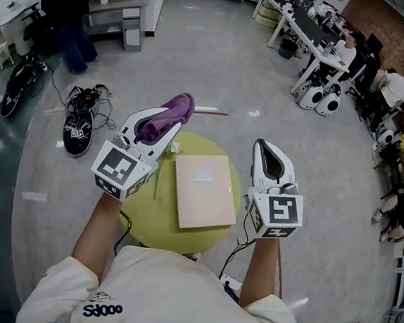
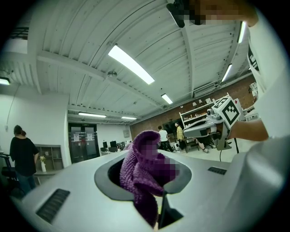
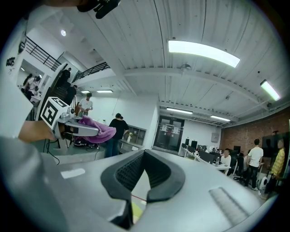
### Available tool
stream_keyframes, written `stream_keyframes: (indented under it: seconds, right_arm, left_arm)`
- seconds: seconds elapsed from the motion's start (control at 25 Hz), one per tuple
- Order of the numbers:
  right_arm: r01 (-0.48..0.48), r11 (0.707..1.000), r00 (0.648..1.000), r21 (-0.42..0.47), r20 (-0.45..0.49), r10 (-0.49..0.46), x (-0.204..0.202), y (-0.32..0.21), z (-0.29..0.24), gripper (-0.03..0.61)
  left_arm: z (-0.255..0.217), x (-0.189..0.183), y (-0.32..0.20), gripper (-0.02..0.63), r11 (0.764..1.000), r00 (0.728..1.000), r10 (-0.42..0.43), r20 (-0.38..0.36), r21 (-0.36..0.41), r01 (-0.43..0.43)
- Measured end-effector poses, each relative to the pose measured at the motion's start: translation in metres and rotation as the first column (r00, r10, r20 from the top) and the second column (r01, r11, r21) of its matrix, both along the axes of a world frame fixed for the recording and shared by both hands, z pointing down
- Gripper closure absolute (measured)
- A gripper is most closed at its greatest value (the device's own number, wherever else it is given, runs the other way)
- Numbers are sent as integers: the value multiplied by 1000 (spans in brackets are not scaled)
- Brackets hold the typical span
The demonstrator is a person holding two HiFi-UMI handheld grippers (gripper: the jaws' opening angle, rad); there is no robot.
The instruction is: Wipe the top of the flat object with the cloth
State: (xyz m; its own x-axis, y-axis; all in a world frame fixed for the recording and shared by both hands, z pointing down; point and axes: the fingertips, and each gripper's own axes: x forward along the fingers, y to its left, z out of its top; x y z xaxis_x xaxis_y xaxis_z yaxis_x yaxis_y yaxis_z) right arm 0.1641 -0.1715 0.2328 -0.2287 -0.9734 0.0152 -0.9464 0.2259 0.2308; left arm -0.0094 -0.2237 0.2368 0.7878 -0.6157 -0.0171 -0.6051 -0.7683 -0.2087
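L gripper [image 1: 163,134] has its jaws clamped on the cloth [image 1: 172,112]. A purple wad bunches up between the jaws and a tail hangs below them. It's held up off the tabletop [image 1: 143,219], over the far-left edge, and its nose tilts up (its own camera sees mostly ceiling). R gripper [image 1: 263,152] has its jaws closed together w/ nothing between them. It's raised just off the right edge, also nose-up.

The board [image 1: 205,191] lies flat on the tabletop, right of centre, one short side toward the far edge and one toward me. Its top is bare and nothing touches it.

As I read it, wiping hasn't begun, so the step in hand is getting the cloth down onto the board.

How I'd do it well:
- Tip L nose down first, so that the cloth meets the top and not the jaw tips.
- Land at the far-left corner of the board and press lightly. The board looks thin and light, so it'll prob skate on the tabletop.
- So bring R down onto the near-right corner as a hold-down, clear of the wipe path.
- Go in long passes parallel to the long sides w/ overlap, and keep the grip firm because the wad could drag out.
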Motion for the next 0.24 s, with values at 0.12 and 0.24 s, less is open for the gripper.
stream_keyframes:
  seconds: [0.12,0.24]
  right_arm:
    - [1,1000,1000,-3,0,-1,-1,-1,1,568]
    - [2,1000,1000,-5,1,-2,-3,-1,5,568]
  left_arm:
    - [2,-2,-2,505,1000,1000,-13,1,-10,13]
    - [9,-5,-3,505,999,1000,-27,11,-24,27]
